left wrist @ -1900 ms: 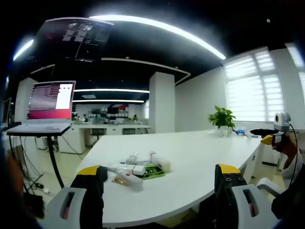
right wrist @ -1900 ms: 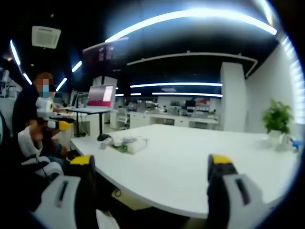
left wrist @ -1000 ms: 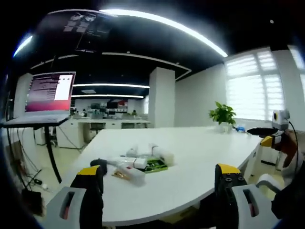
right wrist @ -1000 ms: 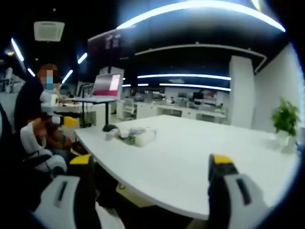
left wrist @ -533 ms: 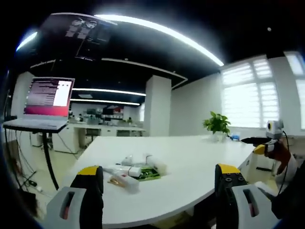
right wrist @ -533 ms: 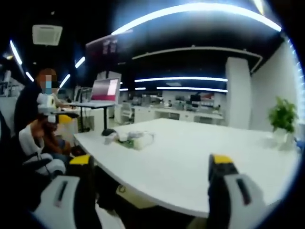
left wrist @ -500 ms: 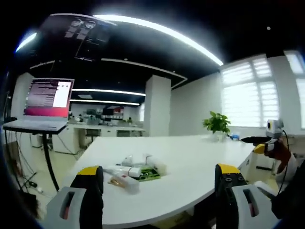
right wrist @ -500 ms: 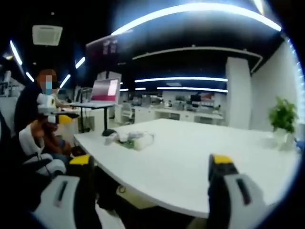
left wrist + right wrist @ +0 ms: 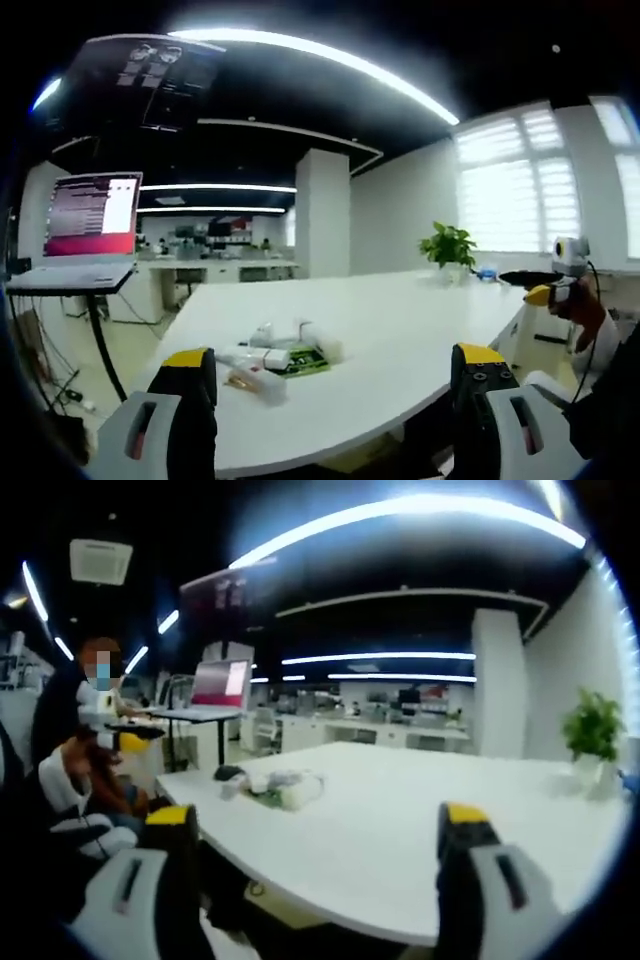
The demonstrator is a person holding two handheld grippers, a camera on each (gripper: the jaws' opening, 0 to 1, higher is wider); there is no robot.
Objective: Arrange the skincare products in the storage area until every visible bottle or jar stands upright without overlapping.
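Observation:
Several white skincare bottles and tubes (image 9: 265, 358) lie on their sides in a small heap on a green tray (image 9: 303, 360), near the front left edge of a large white table (image 9: 400, 330). My left gripper (image 9: 335, 372) is open and held back from the table edge, well short of the heap. In the right gripper view the same heap (image 9: 285, 787) sits far off at the table's left end. My right gripper (image 9: 320, 835) is open with nothing between its jaws. It appears in the left gripper view at the far right (image 9: 555, 285), held by a hand.
A laptop (image 9: 85, 225) stands on a raised stand left of the table. A potted plant (image 9: 448, 245) sits at the table's far right end. A dark computer mouse (image 9: 228, 772) lies by the heap. A seated person (image 9: 75, 740) is at the left.
Both views have drifted slightly with the hands; the heap now sits a little lower and nearer in each view. Nothing on the table has moved, and both grippers stay open.

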